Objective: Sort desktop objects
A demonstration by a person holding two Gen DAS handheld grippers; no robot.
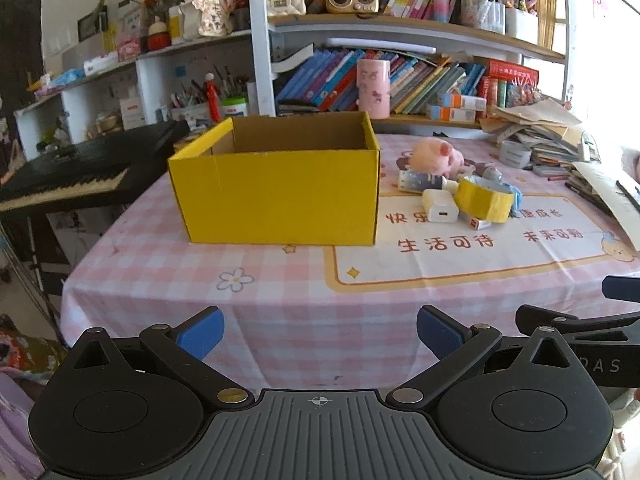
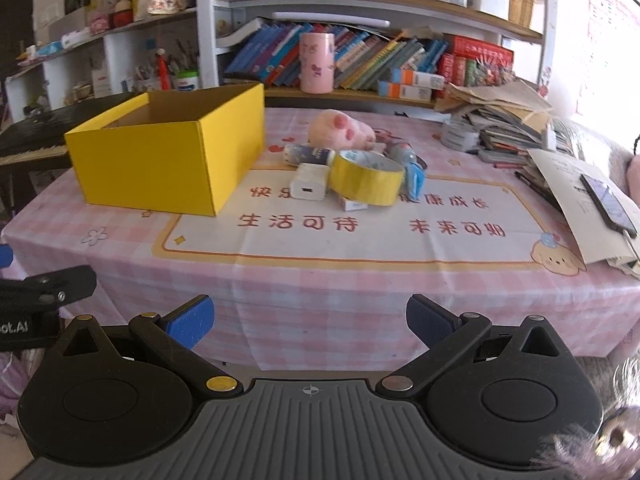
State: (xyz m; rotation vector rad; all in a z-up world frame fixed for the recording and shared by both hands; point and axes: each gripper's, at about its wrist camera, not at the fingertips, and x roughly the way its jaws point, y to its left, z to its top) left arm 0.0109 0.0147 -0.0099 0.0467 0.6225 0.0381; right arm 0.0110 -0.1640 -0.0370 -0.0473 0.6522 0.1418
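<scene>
An open yellow cardboard box [image 1: 276, 196] [image 2: 168, 160] stands on the pink checked tablecloth, left of a small heap. The heap holds a yellow tape roll [image 1: 484, 200] [image 2: 366, 178], a white charger [image 1: 440, 206] [image 2: 308, 188], a pink plush toy [image 1: 436, 156] [image 2: 342, 130], a lying tube [image 1: 424, 181] [image 2: 308, 155], a small white box [image 1: 476, 222] [image 2: 354, 204] and a blue packet [image 2: 416, 178]. My left gripper [image 1: 320, 334] is open and empty before the table's front edge. My right gripper [image 2: 310, 322] is open and empty, likewise short of the table.
A pile of books and papers [image 2: 512, 124] and a phone [image 2: 610, 204] lie at the table's right. A grey tape roll [image 1: 516, 154] sits near them. A black keyboard [image 1: 76, 172] stands to the left. Bookshelves [image 1: 400, 80] and a pink cup [image 1: 373, 88] rise behind.
</scene>
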